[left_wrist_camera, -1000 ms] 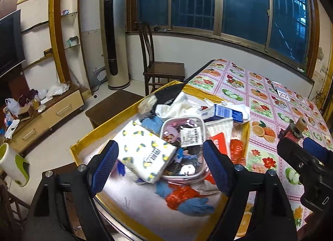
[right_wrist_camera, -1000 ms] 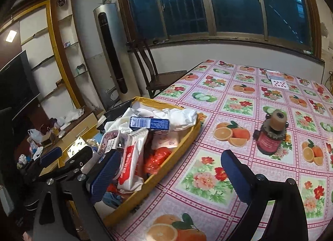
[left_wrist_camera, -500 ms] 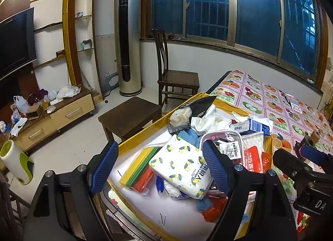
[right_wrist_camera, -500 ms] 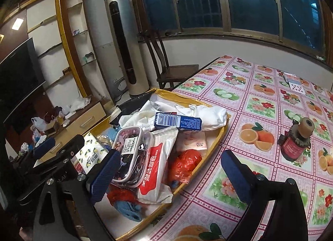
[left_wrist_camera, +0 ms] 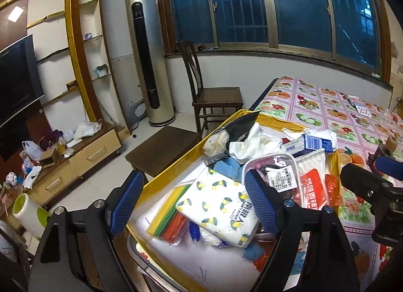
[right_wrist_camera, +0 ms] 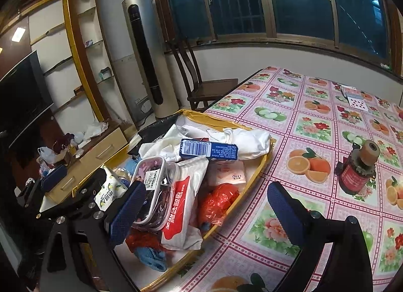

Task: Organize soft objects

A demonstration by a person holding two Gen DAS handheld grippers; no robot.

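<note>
**Grippers draw back from the tray**

Since the earlier frame the left gripper (left_wrist_camera: 192, 203) has pulled back and leftward, so its view takes in more floor. Both it and the right gripper (right_wrist_camera: 204, 212) hang released and empty. The tissue pack (left_wrist_camera: 219, 210) lies atop the heap in the yellow tray (left_wrist_camera: 176, 166), probably loose, within easy reach.

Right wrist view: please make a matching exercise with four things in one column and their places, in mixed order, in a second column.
Things:
1. blue box
2. red bottle
3. playing cards
4. blue cloth

Places:
A. far end of the table
B. near corner of the tray
C. on the white cloth in the tray
D. on the table, right of the tray

Pairs: 1-C, 2-D, 3-A, 4-B
</note>
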